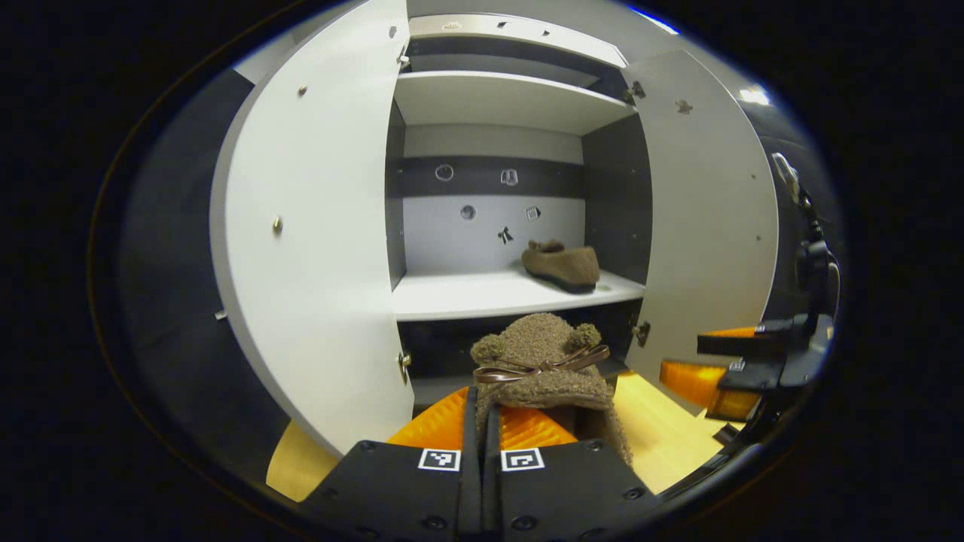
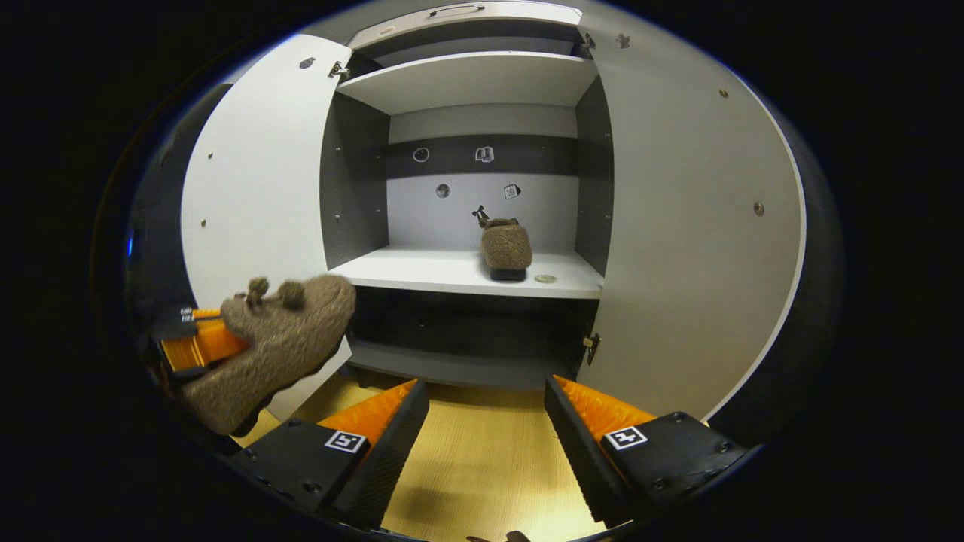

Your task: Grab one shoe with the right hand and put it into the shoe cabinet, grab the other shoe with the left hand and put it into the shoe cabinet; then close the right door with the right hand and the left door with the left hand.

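Left gripper view: the left gripper (image 1: 482, 421) has its fingers clamped nearly together on a fuzzy brown shoe (image 1: 542, 365) w/ a ribbon bow, held up in front of the shoe cabinet (image 1: 489, 98). Both doors wide open, left door (image 1: 316, 226) & right door (image 1: 708, 218). The other shoe (image 1: 561, 265) already sits on the middle shelf (image 1: 467, 293), right side. Right gripper view: the right gripper (image 2: 486, 421) is spread wide, nothing between the fingers, over the wood floor (image 2: 482, 467).
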Demonstrator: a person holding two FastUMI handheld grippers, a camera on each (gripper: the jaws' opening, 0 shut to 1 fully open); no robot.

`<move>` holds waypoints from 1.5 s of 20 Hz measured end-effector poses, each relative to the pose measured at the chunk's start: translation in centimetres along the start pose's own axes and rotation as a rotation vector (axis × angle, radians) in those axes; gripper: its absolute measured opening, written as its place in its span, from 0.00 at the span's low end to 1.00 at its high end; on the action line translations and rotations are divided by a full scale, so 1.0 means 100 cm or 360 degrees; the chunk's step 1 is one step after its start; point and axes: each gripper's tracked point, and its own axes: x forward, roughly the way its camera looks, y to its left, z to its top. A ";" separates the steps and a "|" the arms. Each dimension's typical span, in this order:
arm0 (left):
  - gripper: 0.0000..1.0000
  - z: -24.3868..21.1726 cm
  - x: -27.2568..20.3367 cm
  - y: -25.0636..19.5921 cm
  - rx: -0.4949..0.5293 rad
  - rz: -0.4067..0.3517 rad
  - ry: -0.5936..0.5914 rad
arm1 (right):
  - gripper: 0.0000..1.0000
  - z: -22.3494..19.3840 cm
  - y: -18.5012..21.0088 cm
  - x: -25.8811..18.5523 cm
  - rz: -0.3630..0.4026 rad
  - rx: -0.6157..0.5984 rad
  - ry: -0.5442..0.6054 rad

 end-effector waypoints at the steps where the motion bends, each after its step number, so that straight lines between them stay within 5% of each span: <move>1: 0.05 0.018 0.010 -0.001 0.0006 0.0021 -0.0032 | 0.99 0.005 0.000 0.001 0.0026 -0.0021 -0.0010; 11: 0.05 0.109 0.160 0.003 0.0063 0.0254 -0.0109 | 0.99 0.051 -0.011 0.044 0.0312 -0.0199 -0.0145; 15: 0.05 0.115 0.212 0.015 -0.0090 0.0235 -0.0049 | 0.99 0.060 -0.008 0.056 0.0405 -0.0179 -0.0152; 20: 0.05 0.111 0.277 0.045 -0.0070 0.0317 0.0041 | 0.99 0.058 0.004 0.068 0.0494 -0.0171 -0.0117; 30: 0.07 0.077 0.339 0.055 -0.0025 0.0331 0.0245 | 0.99 0.061 -0.010 0.096 0.0472 -0.0068 -0.0062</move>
